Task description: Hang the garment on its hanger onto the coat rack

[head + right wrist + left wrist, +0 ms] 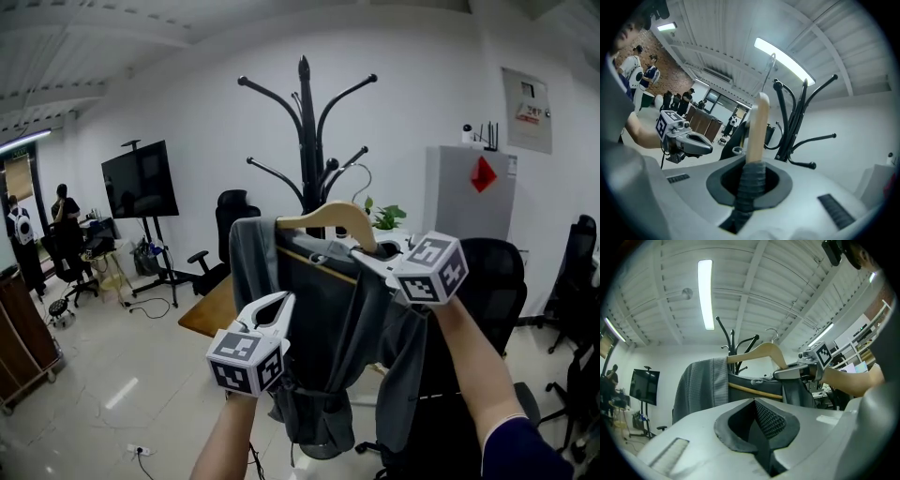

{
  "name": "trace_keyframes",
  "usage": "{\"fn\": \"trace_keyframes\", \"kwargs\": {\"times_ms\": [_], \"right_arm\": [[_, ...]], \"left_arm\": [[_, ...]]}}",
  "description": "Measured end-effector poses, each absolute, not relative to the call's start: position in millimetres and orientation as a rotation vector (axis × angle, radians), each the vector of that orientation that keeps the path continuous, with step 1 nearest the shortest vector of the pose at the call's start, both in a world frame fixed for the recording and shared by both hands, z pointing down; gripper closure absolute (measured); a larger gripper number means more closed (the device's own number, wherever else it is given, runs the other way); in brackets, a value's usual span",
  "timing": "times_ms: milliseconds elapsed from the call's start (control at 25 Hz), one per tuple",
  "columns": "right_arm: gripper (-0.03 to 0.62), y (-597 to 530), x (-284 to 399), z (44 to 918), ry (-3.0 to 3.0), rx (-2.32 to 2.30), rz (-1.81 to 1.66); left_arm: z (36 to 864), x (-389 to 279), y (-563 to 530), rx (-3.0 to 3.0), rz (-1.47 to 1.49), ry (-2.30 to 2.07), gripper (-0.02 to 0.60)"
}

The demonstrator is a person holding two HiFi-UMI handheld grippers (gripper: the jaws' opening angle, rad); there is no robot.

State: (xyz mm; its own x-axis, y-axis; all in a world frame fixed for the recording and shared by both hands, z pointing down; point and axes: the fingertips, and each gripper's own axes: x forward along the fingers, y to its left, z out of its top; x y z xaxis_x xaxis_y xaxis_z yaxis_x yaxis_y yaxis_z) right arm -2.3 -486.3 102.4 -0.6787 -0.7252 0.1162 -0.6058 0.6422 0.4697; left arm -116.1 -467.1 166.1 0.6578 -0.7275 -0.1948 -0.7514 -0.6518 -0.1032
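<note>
Right hand-held gripper (352, 255) is clenched on the right arm of the wooden hanger (323, 217), holding it up just in front of the coat rack (307, 122). The grey garment (328, 337) hangs from the hanger. The hook (354, 173) is near the rack's right arms. Left hand-held gripper (281, 302) is lower left, jaws together, empty.

Navy sleeve (525, 452) (grey, marker-cubed tools (281, 305) (342, 251))

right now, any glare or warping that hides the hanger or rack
Head view: even light, edges bowed, hanger and rack sharp. Left gripper view: ceiling light glares, dark corners, heavy fisheye. Right gripper view: light strip blown out, hanger soft near the lens.
</note>
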Motion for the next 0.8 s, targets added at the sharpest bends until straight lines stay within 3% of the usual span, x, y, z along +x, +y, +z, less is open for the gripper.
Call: {"fn": "trace_keyframes", "kwargs": {"times_ms": [320, 800], "right_arm": [[0.572, -531.9, -12.5, 83.1, -2.564, 0.932, -0.616], [0.571, -588.1, -26.5, 133.9, -2.591, 0.825, -0.506]], "left_arm": [[152.7, -117.8, -497.7, -2.644, 0.233, 1.265, 0.578], [188.3, -114.2, -528.0, -2.678, 0.179, 1.342, 0.578]]}}
